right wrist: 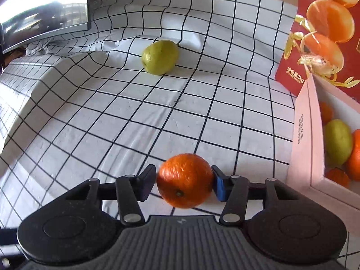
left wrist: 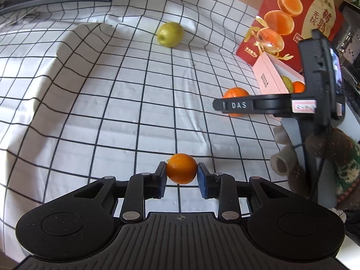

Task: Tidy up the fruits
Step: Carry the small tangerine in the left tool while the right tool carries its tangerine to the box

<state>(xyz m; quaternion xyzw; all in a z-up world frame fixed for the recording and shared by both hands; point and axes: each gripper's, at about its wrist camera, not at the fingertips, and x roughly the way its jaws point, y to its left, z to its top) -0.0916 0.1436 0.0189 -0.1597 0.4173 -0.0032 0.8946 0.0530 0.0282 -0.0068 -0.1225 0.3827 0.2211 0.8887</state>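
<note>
Pink box: open pink cardboard box [right wrist: 303, 135] at right edge, fruit inside, nearest the right gripper [right wrist: 184, 184].
Right fingers: clamped on a large round orange [right wrist: 185, 181].
Left gripper [left wrist: 181, 175]: fingers pinching a small orange [left wrist: 181, 168], lower centre.

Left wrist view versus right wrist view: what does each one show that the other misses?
Only the left wrist view shows the left claw shut on a small orange, plus the right tool seen from outside.

Only the right wrist view shows the right claw gripping its larger orange up close, and deeper into the pink box.

Both show the green pear lying loose on the checked cloth and the red carton.
</note>
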